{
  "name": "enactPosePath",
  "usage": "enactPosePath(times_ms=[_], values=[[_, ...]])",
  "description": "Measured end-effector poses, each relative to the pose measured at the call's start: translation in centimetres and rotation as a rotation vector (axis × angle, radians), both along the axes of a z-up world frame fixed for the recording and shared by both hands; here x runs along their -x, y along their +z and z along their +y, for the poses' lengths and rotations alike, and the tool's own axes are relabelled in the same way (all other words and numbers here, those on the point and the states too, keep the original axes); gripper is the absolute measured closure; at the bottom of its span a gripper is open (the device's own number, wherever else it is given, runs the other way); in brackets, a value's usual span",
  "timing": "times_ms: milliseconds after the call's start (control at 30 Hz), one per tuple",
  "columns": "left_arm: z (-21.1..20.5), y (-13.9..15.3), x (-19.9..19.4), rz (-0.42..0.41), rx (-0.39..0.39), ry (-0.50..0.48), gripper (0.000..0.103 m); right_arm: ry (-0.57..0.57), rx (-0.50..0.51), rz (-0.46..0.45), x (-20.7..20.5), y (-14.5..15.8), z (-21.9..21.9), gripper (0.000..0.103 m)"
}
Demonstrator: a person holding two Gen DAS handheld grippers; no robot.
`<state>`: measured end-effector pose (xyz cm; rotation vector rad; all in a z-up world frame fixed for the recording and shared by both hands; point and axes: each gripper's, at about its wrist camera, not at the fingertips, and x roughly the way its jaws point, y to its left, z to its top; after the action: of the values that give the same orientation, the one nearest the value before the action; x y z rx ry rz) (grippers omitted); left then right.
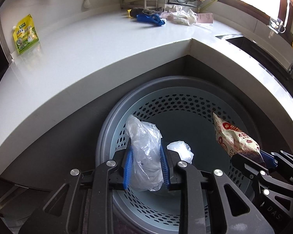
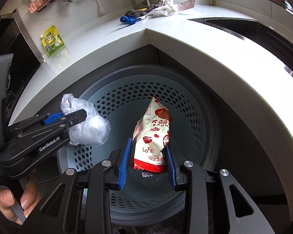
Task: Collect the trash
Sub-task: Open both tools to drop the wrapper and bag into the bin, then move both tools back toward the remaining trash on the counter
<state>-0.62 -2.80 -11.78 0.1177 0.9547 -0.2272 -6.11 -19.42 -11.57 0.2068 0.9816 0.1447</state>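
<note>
A round perforated pale-blue trash basket stands on the floor in the inner corner of the white counter. My left gripper is shut on a crumpled clear plastic bag and holds it over the basket; it also shows in the right wrist view. My right gripper is shut on a white and red snack wrapper, also held over the basket, seen too in the left wrist view. Another small clear plastic piece shows below in the basket.
On the counter lie a yellow-green pouch at the left wall, and a blue object, a dark rag, crumpled white plastic and a paper slip at the back. A sink is at the right.
</note>
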Motion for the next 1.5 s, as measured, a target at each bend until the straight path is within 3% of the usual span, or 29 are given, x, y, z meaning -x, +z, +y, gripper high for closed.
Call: enactPosePath(times_ms=[67, 167, 300, 1133, 1500], values=[[0.0, 0.0, 0.1, -0.005, -0.002, 0.001, 0.070, -0.001, 0.014, -0.004, 0.1, 0.1, 0.0, 0.064], [0.0, 0.2, 0.1, -0.014, 0.002, 0.003, 0.053, -0.010, 0.018, -0.026, 0.4, 0.4, 0.0, 0.049], [0.0, 0.5, 0.2, -0.036, -0.005, 0.006, 0.041, -0.018, 0.014, -0.041, 0.4, 0.6, -0.2, 0.049], [0.5, 0.6, 0.1, -0.027, 0.007, 0.012, 0.040, -0.025, -0.032, -0.057, 0.6, 1.1, -0.7, 0.049], [1.2, 3.5, -1.4, -0.087, 0.036, 0.038, 0.029, -0.020, -0.041, -0.168, -0.8, 4.9, -1.2, 0.044]])
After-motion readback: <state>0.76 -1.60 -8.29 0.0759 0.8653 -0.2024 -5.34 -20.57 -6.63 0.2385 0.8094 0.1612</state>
